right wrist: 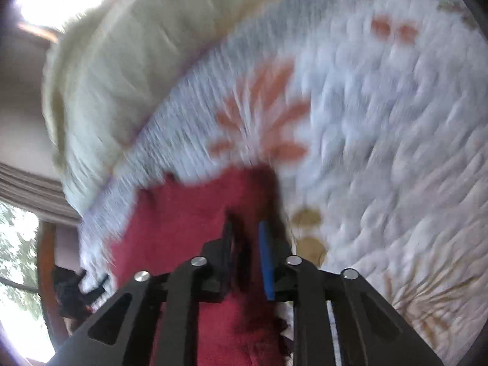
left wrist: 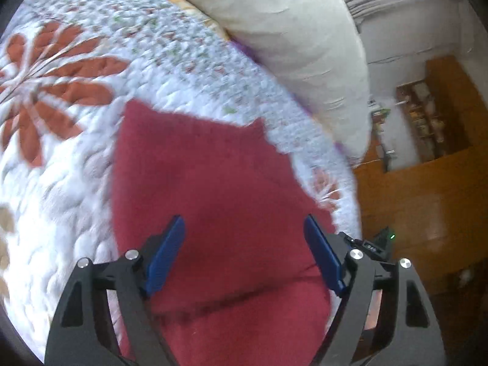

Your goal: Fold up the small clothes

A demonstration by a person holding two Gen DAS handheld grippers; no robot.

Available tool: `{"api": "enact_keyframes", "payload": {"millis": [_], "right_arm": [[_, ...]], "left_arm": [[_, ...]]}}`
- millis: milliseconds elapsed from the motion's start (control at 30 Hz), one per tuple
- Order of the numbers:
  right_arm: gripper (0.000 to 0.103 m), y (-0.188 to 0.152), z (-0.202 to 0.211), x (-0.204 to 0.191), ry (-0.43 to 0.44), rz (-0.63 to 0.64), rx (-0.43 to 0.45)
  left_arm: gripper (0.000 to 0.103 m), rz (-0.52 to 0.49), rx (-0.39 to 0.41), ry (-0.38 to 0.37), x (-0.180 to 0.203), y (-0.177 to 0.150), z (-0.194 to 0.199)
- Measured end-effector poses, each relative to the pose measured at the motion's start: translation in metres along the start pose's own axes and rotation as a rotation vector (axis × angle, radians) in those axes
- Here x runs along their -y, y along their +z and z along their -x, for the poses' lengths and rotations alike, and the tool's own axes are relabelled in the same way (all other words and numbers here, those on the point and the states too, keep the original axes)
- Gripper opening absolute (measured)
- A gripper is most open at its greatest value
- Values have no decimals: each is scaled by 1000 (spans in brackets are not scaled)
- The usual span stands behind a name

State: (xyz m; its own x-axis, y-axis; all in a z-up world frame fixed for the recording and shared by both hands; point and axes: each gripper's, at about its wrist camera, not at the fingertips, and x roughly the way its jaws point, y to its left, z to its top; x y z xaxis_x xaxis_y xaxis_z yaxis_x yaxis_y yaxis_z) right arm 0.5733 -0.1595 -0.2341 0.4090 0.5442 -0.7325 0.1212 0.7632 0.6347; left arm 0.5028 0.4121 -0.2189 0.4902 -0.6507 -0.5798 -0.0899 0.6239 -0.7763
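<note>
1. We judged the red garment [left wrist: 213, 183] to be light, soft and limp, of a fleecy or knitted cloth that would sag wherever it was not held; it looked neither slippery nor fragile
2. We thought the best hold was at an edge or a corner, pinching one or two layers only, since a grip in the middle would bunch it
3. The garment lay spread on the quilted bedspread [left wrist: 76, 183] of the bed, near the bed's edge, with a cream pillow [left wrist: 289, 45] beyond it
4. It was a plain deep red, with a notched far edge and a crease or seam across its near part
5. The left tool [left wrist: 244, 231] hovered over the cloth with its blue pads [left wrist: 166, 253] wide apart, holding nothing
6. The right tool [right wrist: 247, 228] was drawn narrow and appeared to pinch a raised ridge of the garment, though blur made this uncertain
</note>
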Motion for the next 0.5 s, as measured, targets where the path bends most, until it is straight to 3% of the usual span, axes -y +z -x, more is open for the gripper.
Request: {"api": "enact_keyframes", "payload": {"millis": [133,200,233,267,300,400,500], "right_arm": [[20,2,-20,-5,149,22,-96],[20,-2,-44,0,196,1,-151],[17,-4,-58,8,207,-33,-173],[4,-4,-72,20,190,-73,-180],[0,-4,-77,26,175,-87,-184],[0,-9,-76,32,205,-105,-172],[3,-24,-59,9,314,-30,-186]], "left_arm": [[84,25,-23,-9,-15,22,-23],[84,77,-39,36,-38,28,-41],[84,93,-39,62,-49,29,-47],[78,111,-33,88,-59,28,-52],[73,131,-29,90,-68,28,-53],[71,174,0,54,-69,26,-37],[81,66,-8,-47,-46,-3,-6]]}}
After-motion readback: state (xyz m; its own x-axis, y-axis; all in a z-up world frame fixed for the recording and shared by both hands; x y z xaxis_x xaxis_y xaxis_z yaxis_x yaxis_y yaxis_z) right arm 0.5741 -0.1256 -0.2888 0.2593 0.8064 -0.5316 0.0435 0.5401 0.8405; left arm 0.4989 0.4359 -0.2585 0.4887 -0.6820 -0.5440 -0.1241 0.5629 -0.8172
